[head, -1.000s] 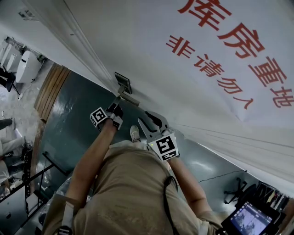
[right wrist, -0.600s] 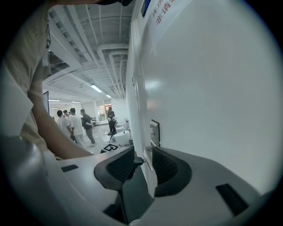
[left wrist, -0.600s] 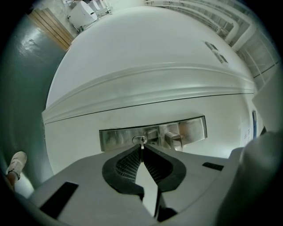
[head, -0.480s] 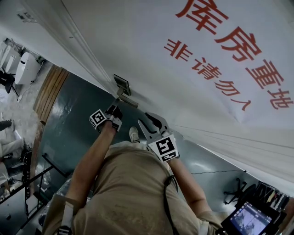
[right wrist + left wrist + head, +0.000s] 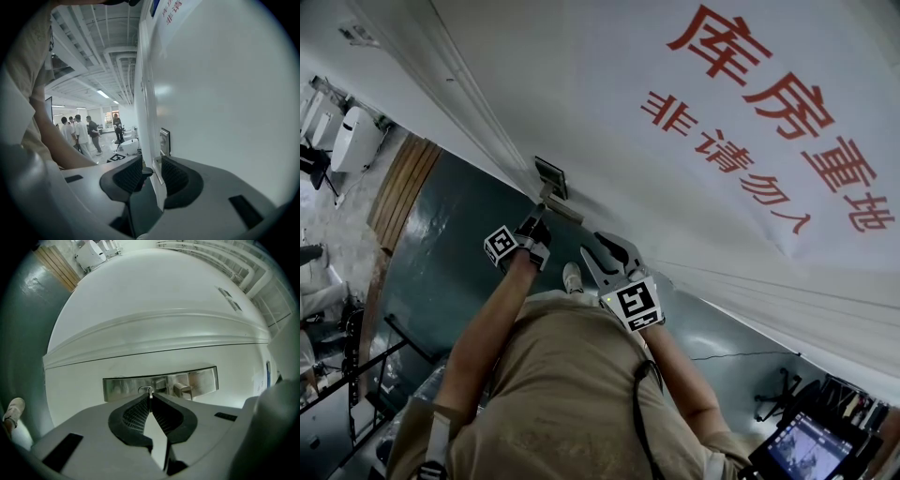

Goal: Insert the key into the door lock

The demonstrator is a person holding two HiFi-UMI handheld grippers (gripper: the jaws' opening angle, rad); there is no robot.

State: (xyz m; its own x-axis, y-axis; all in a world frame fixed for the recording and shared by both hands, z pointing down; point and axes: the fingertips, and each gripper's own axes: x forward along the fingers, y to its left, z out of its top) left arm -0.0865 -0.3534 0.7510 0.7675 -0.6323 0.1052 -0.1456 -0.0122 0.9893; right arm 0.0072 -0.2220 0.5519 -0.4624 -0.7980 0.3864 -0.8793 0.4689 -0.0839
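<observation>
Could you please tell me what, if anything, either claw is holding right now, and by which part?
The left claw pinches the key by its rear end, with its tip at the lock plate. The right claw is open and empty.

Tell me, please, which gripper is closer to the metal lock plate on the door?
Left. The left gripper, shut on the key, has its tips right at the lock plate; the right gripper, jaws apart, hangs clear of it, further along the door.

The head view looks steeply down from above the person (image 5: pixel 572 394) along the white door (image 5: pixel 544 75). The left gripper view faces the lock plate (image 5: pixel 159 383) squarely, close up. The right gripper view looks along the door, sharing that plate
</observation>
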